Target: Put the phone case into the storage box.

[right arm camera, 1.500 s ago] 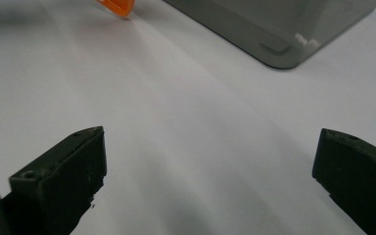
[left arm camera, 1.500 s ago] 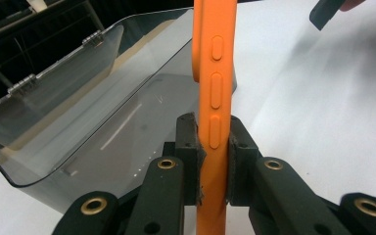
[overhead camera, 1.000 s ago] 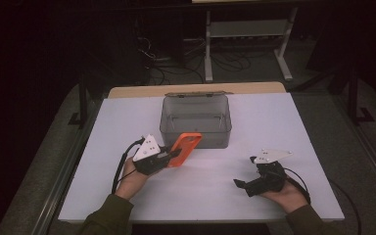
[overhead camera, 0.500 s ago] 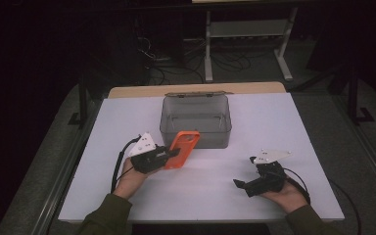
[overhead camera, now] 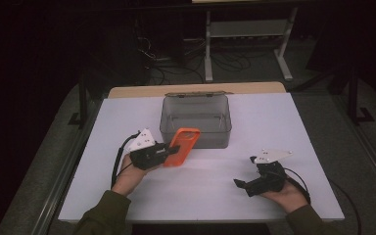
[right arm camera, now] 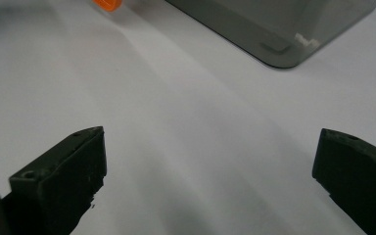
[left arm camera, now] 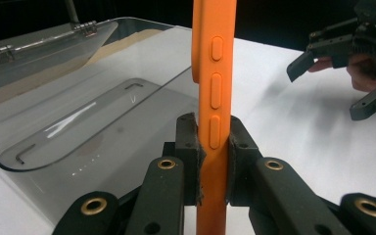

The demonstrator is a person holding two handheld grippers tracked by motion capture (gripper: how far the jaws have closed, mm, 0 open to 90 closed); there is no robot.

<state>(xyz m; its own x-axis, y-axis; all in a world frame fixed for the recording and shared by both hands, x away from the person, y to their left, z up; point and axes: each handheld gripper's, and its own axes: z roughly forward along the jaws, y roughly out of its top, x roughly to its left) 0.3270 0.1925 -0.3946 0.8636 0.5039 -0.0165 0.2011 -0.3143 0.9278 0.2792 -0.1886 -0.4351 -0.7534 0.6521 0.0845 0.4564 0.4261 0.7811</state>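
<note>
Pinching an orange phone case (overhead camera: 180,146) by its edge, the left gripper (overhead camera: 169,154) holds it just short of the clear grey box (overhead camera: 196,120), the case's far end overlapping the box's near wall at about 7 o'clock of the box. In the left gripper view the pads press on both flat sides of the case (left arm camera: 214,98), beside its side buttons. The pick-up looks done; what appears left is carrying the case over the rim and letting it go inside the open box, whose lid lies folded back. The right gripper (overhead camera: 242,184) rests at 4 o'clock of the box on the white table (overhead camera: 284,122), jaws spread wide with nothing between them.
</note>
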